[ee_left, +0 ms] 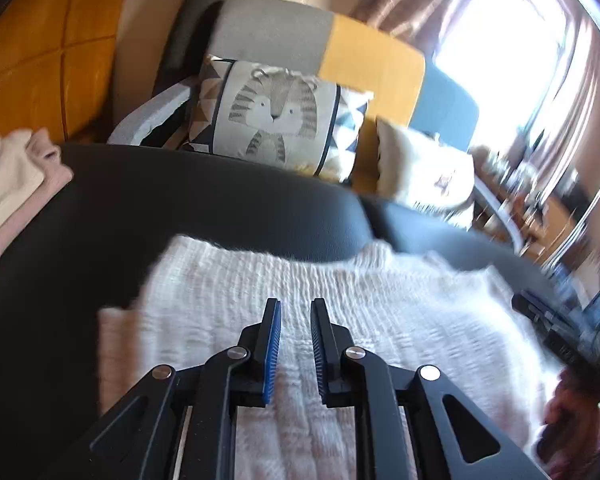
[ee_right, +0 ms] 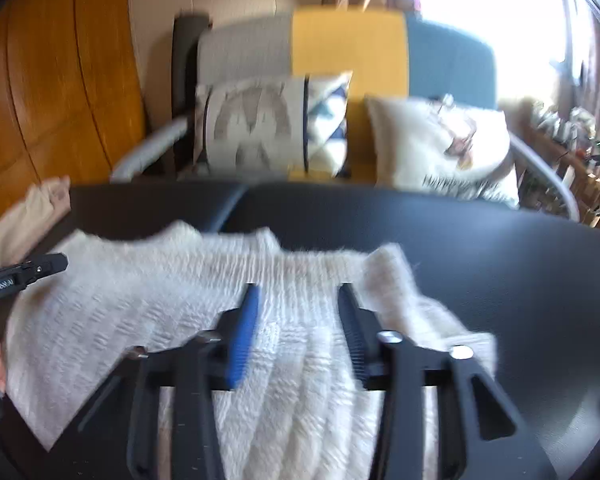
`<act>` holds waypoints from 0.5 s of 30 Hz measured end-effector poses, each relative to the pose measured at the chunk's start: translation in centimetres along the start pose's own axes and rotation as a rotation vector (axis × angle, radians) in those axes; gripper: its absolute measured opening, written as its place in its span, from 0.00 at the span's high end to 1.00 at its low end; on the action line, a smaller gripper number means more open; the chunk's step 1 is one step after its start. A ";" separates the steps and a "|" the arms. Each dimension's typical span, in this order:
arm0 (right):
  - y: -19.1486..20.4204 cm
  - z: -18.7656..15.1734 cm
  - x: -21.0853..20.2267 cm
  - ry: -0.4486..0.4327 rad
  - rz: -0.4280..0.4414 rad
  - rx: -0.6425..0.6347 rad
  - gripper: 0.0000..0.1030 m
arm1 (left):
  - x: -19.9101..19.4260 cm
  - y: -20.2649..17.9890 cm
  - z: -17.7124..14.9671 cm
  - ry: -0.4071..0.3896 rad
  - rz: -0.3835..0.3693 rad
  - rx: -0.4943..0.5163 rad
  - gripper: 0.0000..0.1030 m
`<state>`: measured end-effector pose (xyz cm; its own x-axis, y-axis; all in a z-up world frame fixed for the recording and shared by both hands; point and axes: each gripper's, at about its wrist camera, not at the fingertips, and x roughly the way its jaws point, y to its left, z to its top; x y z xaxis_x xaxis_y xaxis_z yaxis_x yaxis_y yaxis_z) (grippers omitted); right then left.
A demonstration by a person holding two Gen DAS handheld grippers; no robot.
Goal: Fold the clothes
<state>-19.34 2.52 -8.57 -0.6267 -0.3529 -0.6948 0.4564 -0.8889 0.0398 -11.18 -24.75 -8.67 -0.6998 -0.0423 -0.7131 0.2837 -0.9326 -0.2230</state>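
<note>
Below both cameras, a white knit sweater (ee_left: 300, 300) lies spread on the black desk (ee_left: 180, 192). Neither the narrowly parted left gripper (ee_left: 295, 312) nor the wider right gripper (ee_right: 298, 300) holds anything. Behind stand a cushioned sofa (ee_right: 340, 40), wooden doors (ee_right: 40, 80) upper left, and a bright window (ee_left: 500, 40).

Patchwork sofa (ee_right: 348, 48), cushions (ee_right: 440, 144); bright window (ee_left: 500, 40)

Home living rm. Far side: sofa (ee_right: 348, 48) w/ grey, yellow, blue panels & printed cushions (ee_left: 276, 116). Curtained window (ee_left: 496, 40) far right, wood panelling (ee_right: 60, 72) left.
</note>
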 end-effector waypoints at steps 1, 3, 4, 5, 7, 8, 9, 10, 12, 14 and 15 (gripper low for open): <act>-0.3 0.1 1.2 0.038 -0.013 0.003 0.71 | 0.7 0.0 -0.2 0.015 0.046 0.006 0.86; -2.3 -0.5 2.7 0.081 -0.037 0.067 0.71 | 1.7 1.1 -1.0 0.019 0.057 -0.005 0.86; -3.4 -0.8 3.4 0.102 -0.049 0.099 0.73 | 1.8 1.7 -1.4 0.008 0.030 -0.016 0.85; -4.4 -1.0 4.1 0.122 -0.060 0.133 0.74 | 1.6 2.4 -1.7 -0.009 -0.012 -0.031 0.85; -7.5 -1.7 4.3 0.101 0.001 0.292 0.89 | 1.6 3.4 -2.0 -0.016 -0.070 -0.077 0.86; -8.3 -1.9 4.5 0.096 -0.006 0.330 0.92 | 1.7 3.8 -2.0 -0.016 -0.085 -0.093 0.86; -8.9 -2.2 4.6 0.086 0.003 0.358 0.95 | 1.7 4.0 -2.0 -0.017 -0.089 -0.097 0.86; -9.0 -2.4 4.8 0.079 0.014 0.371 0.96 | 1.8 4.1 -2.1 -0.018 -0.089 -0.098 0.86; -9.1 -2.5 5.0 0.074 0.022 0.376 0.95 | 1.8 4.0 -2.1 -0.023 -0.082 -0.089 0.86; -9.0 -2.2 5.0 0.085 0.030 0.363 0.95 | 1.7 3.9 -2.2 -0.026 -0.079 -0.085 0.86; -9.4 -2.0 4.9 0.090 0.047 0.366 0.95 | 1.6 4.0 -2.2 -0.026 -0.086 -0.090 0.86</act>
<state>-25.37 9.72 -13.79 -0.5450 -0.3834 -0.7456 0.2173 -0.9235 0.3160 -9.77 -27.77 -12.18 -0.7405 0.0261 -0.6716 0.2787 -0.8974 -0.3421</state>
